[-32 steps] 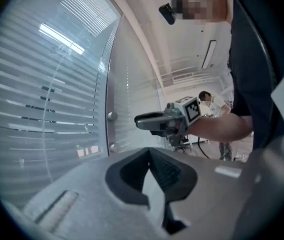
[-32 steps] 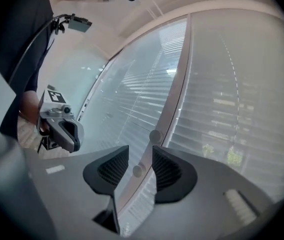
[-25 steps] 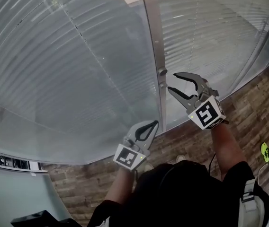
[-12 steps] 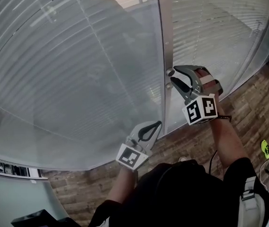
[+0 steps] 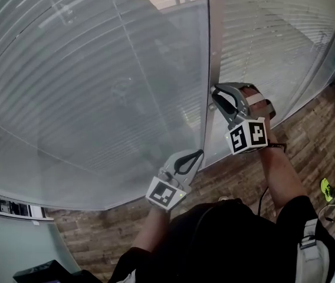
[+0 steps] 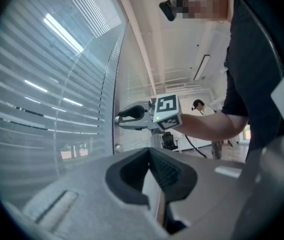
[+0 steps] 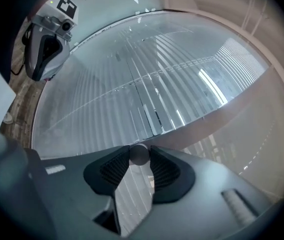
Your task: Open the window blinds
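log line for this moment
right tool: jaws just closed onto knob | left tool: shut, empty, low beside window

Blinds (image 5: 85,87): pale grey-white, finely striped by horizontal slats. Window post (image 5: 214,40): matt silver. Knob (image 7: 139,154): dull silver-grey. Left gripper (image 5: 198,154) and right gripper (image 5: 214,98): light grey shells, black ribbed pads (image 7: 167,170), marker cubes (image 5: 248,135) patterned in black-and-white squares. Floor (image 5: 309,134): brown wood-plank pattern. Shirt (image 5: 226,240): black. Shoes (image 5: 325,186): fluorescent yellow-green.
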### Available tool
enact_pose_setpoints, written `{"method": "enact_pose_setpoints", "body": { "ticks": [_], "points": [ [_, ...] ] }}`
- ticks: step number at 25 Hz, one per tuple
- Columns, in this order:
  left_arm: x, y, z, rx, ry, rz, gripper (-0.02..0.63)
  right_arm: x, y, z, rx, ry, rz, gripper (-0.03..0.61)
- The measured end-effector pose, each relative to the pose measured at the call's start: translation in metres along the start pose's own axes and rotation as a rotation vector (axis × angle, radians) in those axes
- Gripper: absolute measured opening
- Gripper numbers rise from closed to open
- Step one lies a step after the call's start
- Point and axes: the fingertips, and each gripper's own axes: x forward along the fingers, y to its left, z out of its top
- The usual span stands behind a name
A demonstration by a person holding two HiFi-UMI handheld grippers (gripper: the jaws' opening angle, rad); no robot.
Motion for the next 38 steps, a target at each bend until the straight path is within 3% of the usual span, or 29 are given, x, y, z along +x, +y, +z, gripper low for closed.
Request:
{"method": "enact_pose_setpoints", "body": {
  "ticks": [6,14,38],
  "points": [
    [-0.005,0.001,-0.001,-0.002,0.004,0.017,0.003,-0.001,-0.002,0.001,0.038,0.007,-0.018,0.129],
    [-0.007,0.000,-0.001,0.006,0.005,0.028,0.003,0.000,-0.005,0.000,0.198,-0.018,-0.014,0.128],
    [-0.010,0.005,-0.006,-0.003,0.022,0.038,0.003,0.000,-0.016,-0.007,0.829,-0.187,-0.047,0.129]
  ]
}}
